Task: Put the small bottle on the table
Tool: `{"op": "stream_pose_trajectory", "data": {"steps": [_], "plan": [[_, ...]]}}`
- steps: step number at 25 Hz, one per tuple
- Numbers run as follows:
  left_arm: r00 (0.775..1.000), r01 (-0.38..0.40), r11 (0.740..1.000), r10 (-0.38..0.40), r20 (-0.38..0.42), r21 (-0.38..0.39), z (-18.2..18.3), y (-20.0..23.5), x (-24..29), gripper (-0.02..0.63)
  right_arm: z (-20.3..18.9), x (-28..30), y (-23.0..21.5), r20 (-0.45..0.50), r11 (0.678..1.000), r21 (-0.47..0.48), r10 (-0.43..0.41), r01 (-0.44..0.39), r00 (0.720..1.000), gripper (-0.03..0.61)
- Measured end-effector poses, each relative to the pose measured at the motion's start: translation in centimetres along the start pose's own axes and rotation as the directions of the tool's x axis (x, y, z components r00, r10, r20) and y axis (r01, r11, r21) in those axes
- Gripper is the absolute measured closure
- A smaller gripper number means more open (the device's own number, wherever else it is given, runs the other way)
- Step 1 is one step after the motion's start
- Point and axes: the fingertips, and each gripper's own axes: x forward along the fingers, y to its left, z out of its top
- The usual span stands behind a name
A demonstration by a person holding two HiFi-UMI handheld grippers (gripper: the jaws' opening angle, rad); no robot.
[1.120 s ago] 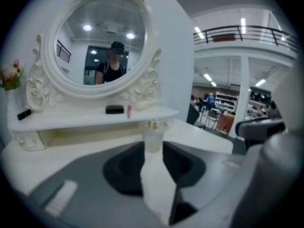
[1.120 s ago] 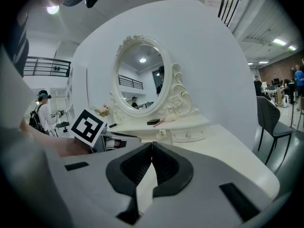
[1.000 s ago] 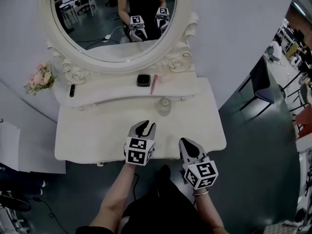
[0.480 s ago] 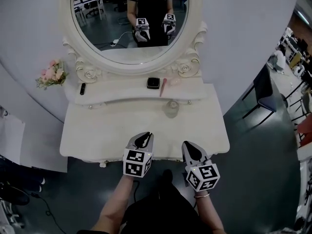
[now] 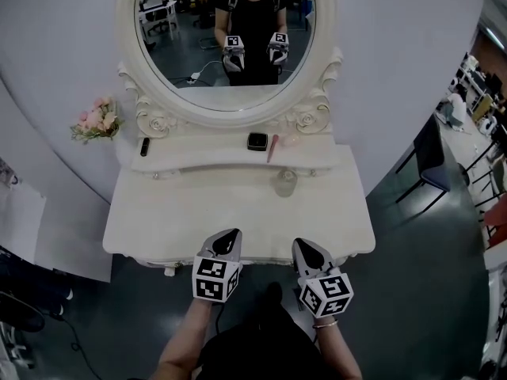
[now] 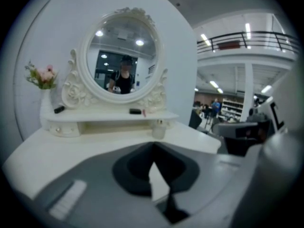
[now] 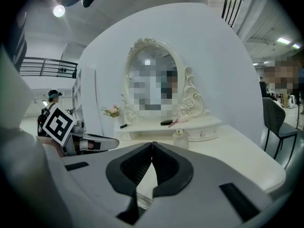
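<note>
Handling first: the small bottle point(image 5: 286, 183) looked like clear or frosted glass, so prob. stiff, smooth & a bit slippery under the pads, light enough for one gripper but fragile if tipped or dropped. Best hold would likely be across the squat body from both sides, below the narrower neck, w/ a gentle squeeze; the cap end seemed too small & top-heavy a spot to pinch.

Looks: pale, see-through, short rounded body w/ a small top, no colour or label that could be made out.

Where: it stood upright on the table point(image 5: 182, 212), right of centre, just in front of the raised shelf point(image 5: 198, 158) that carried a black compact point(image 5: 257, 141) & a pink tube point(image 5: 272, 146) under the mirror point(image 5: 235, 38). Nothing touched it, so the placing looked done.

The left gripper point(image 5: 229, 235) hung over the table's front edge, well apart from the bottle; its jaws had just been closing & sat pressed together w/ nothing between them. The right gripper point(image 5: 303, 245), beside it at the same edge, also had its jaws pressed together & empty
</note>
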Motion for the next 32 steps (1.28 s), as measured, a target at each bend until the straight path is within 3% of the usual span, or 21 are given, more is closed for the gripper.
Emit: {"op": "stream_pose_trajectory", "data": {"steps": [15,32], "plan": [[0.999,0.022,1.000,-0.022,0.024,0.008,0.4,-1.3,-2.4,0.606,-0.2,-1.9,0.6,0.024,1.000,0.009,-0.011,0.011,1.000,0.574],[0.999,-0.013,1.000,0.014,0.035,-0.017,0.3,-0.9,-3.0,0.606,0.1,-2.1,0.5,0.023,1.000,-0.015,0.005,-0.004,1.000,0.575]]}}
